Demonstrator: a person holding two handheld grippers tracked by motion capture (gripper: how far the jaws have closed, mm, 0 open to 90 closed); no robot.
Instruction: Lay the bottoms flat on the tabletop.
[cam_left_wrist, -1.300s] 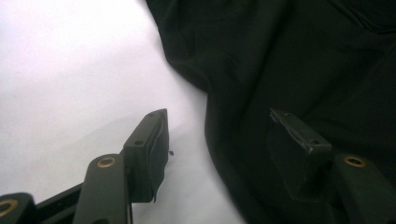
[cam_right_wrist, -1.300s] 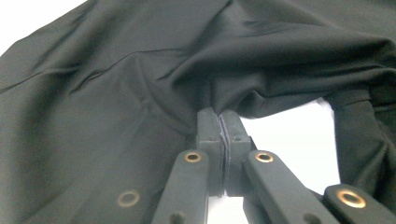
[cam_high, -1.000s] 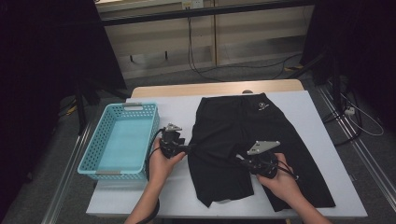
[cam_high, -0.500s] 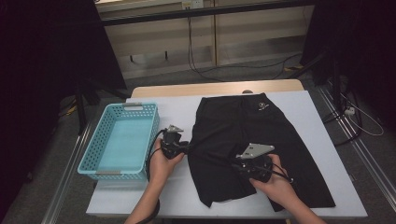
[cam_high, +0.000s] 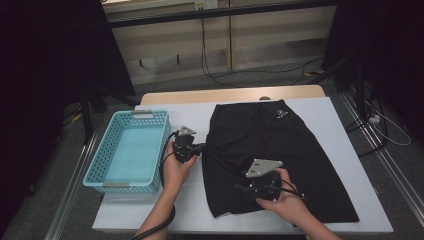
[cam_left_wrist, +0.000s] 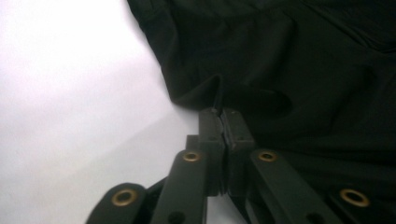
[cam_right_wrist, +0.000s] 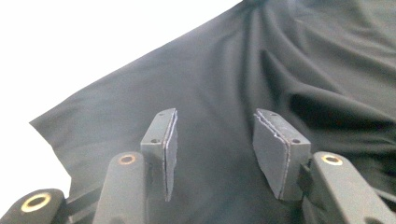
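Item: black shorts (cam_high: 280, 160), spread flat on the white counter (cam_high: 345, 125), waistband at the far side, legs toward the person; a small pale logo sits near the waistband. Location: right of a blue basket (cam_high: 131, 150), which stands empty at the counter's left end, just beside the garment. Progress, as judged: folding barely begun; the shorts lie full-length, with only the left edge gathered into creases, and no fold laid over. Folding and, probably, placing in the basket remain. Left gripper (cam_high: 199, 147): jaws closed tight on a pinch of the shorts' left edge (cam_left_wrist: 219, 93), a ridge of cloth rising between the pads, counter showing pale beside it. Right gripper (cam_high: 248, 189): jaws wide apart, holding nothing, poised low over the near left leg (cam_right_wrist: 215, 154); cloth lies between and beneath the pads, and whether they touch it cannot be told.
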